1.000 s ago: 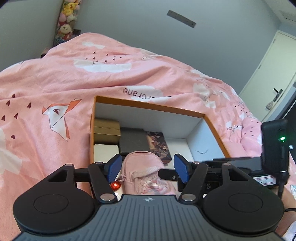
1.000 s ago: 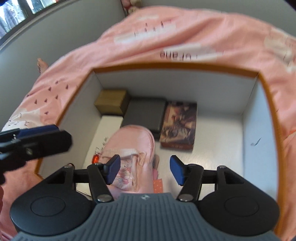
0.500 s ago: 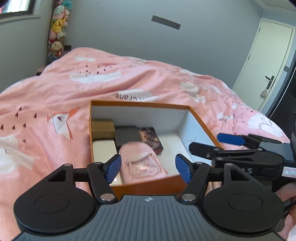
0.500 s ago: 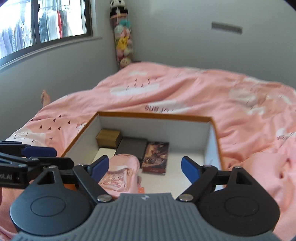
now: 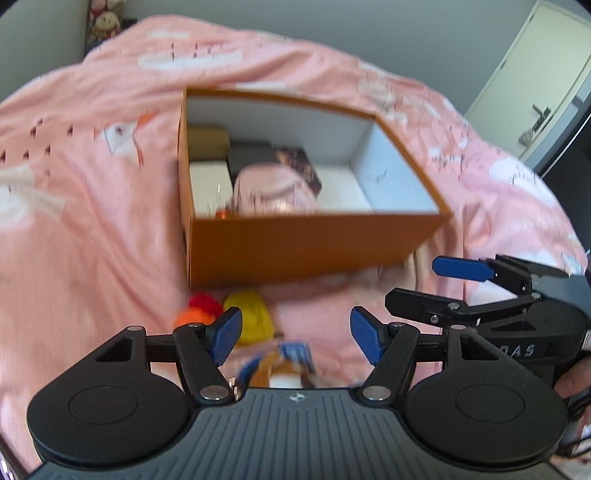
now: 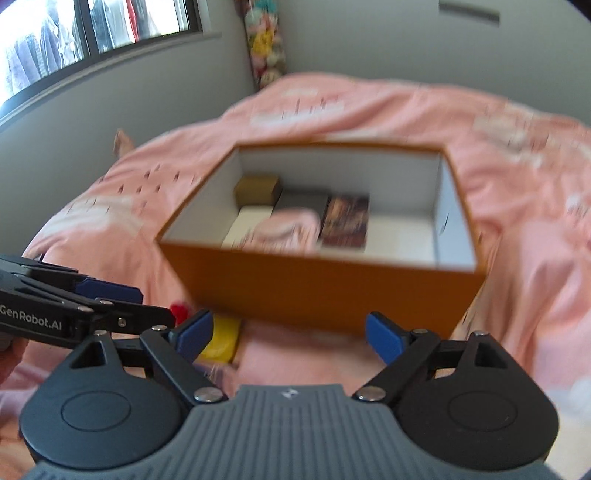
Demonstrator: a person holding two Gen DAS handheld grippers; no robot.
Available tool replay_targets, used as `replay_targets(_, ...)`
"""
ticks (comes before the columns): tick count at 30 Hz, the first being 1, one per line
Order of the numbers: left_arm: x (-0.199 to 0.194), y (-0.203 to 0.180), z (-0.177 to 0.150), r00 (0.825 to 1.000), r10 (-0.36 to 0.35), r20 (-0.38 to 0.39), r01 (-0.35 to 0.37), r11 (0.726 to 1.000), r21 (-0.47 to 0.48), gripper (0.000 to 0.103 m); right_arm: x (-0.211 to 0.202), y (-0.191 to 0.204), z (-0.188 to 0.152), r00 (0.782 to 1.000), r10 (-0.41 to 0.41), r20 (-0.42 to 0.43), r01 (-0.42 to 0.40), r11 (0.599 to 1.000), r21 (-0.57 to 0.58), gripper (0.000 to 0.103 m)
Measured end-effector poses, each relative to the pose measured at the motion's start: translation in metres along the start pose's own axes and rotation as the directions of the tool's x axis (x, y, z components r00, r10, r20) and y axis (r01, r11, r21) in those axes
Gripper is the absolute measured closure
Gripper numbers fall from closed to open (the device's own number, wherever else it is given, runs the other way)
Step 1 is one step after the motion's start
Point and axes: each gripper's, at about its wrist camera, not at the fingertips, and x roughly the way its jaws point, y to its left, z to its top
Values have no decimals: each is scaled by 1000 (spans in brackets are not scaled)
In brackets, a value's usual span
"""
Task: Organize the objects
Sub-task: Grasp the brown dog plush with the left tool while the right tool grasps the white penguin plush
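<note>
An orange box [image 5: 303,243] with a white inside sits on the pink bed; it also shows in the right wrist view [image 6: 321,284]. Inside lie a pink pouch [image 5: 273,192], a tan box [image 5: 207,138], a dark grey box [image 5: 249,157], a white box [image 5: 208,184] and a dark printed box [image 6: 345,221]. In front of the box lie a yellow toy [image 5: 251,314], a red-orange item [image 5: 195,310] and a blurred blue and brown item [image 5: 284,363]. My left gripper [image 5: 297,334] is open and empty above these. My right gripper [image 6: 288,336] is open and empty in front of the box.
The pink duvet [image 5: 92,221] covers the bed all around the box. A white door [image 5: 535,74] is at the far right. A window [image 6: 92,29] and a column of plush toys [image 6: 264,48] stand by the grey wall.
Both grippers have pulled back out of the box and lowered in front of it. The pink pouch stays in the box. The toys in front of the box have come into view.
</note>
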Motion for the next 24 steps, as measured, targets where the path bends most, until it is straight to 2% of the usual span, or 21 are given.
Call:
replay_targets(4,1,-2,-13,997,5,-73,-3,1000,25,25,4,2,-9,989,97,-108,-95,995,27,13)
replay_targets(8,-2,-1,-23,992,-2,-123,6,999,33,25,11,12,-20,953,201,-225,-200,979,29,13)
replay_targets(15,-8,8,-27,988,-16,-156,16,1000,-5,25,27,32,-40,888,247,-387,-271,963,-7,13)
replay_targets(19,-7,8,-32,982,-24,-187,25,1000,6,25,37,28,-46,863,281,-420,-284,957,56,13)
replay_targets(22,-5,8,-33,979,-29,-201,30,1000,3,25,43,27,-48,862,283,-420,-277,958,78,15)
replay_targets(24,-6,8,-33,980,-27,-197,29,1000,5,25,45,30,-48,874,248,-419,-247,967,56,31)
